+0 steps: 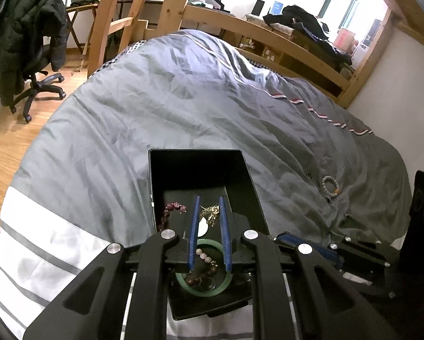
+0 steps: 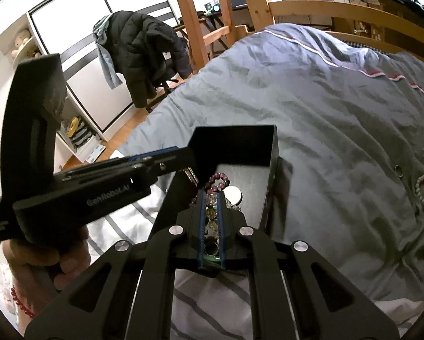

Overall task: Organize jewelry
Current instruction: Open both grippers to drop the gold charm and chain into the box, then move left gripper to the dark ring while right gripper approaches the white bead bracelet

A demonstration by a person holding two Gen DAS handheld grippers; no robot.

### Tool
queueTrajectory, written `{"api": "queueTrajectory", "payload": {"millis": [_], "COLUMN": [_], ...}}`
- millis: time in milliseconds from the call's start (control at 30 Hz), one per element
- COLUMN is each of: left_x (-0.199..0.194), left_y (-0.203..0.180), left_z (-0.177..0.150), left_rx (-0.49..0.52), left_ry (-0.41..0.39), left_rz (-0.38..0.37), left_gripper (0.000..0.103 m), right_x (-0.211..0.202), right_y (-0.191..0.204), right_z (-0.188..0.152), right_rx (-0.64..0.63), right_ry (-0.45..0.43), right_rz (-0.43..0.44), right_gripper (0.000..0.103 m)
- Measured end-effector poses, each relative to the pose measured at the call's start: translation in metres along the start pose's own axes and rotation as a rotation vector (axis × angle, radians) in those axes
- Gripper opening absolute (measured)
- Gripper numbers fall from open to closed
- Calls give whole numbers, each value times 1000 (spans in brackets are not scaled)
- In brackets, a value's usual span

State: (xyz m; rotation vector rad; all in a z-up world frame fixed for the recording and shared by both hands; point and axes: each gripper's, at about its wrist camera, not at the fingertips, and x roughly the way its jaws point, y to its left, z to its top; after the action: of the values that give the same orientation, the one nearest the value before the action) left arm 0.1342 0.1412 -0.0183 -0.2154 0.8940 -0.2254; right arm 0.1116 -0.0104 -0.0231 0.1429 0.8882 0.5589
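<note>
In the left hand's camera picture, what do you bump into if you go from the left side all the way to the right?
Black puffer jacket on the office chair → dark red bead bracelet in the black box → gold chain between the left gripper's fingers → pale bead bracelet on the grey duvet.

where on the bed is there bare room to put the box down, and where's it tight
The grey duvet is bare beyond the black box toward the wooden footboard, and left on the white striped part. It is tight inside the box, and right by the pale bead bracelet.
</note>
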Motion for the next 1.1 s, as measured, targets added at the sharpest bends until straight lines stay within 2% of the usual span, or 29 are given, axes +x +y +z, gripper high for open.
{"api": "queueTrajectory", "payload": {"millis": [333,400,433,467,500,567,633,700,833,900,933,967,1100], "left_x": [3,3,2,0,-1,-4,-5,-6,-9,-9,-10,-10,-10], "left_y": [3,3,3,3,4,5,7,7,5,3,3,2,-13], "left_z": [-1,-1,-1,-1,0,0,1,1,1,2,2,1,2], "left_rx": [-15,-17,-20,-21,-22,-30,-39,-40,-32,-26,-27,-30,9], "left_ry": [13,12,6,-2,-11,-21,-31,-36,-61,-71,-81,-91,-118], "left_rz": [11,19,25,31,32,29,33,39,54,63,68,75,74], "left_gripper": [14,20,30,38,40,44,51,54,70,77,86,90,90], "right_x": [1,2,2,2,2,-1,-7,-10,-14,-18,-20,-24,-34], "right_y": [-2,-2,-3,-4,-5,-8,-13,-18,-27,-32,-34,-38,-52], "right_z": [-4,-4,-4,-3,-3,-2,-3,-2,0,1,1,-1,-3], "right_rx": [-2,3,8,12,15,27,44,54,55,58,57,56,50], "right_ry": [15,20,22,20,17,1,-21,-27,-26,-35,-41,-49,-59], "right_rz": [4,3,3,1,-1,-6,-17,-28,-61,-76,-84,-94,-141], "right_gripper": [9,11,12,15,19,41,56,58,61,71,79,84,90]}}
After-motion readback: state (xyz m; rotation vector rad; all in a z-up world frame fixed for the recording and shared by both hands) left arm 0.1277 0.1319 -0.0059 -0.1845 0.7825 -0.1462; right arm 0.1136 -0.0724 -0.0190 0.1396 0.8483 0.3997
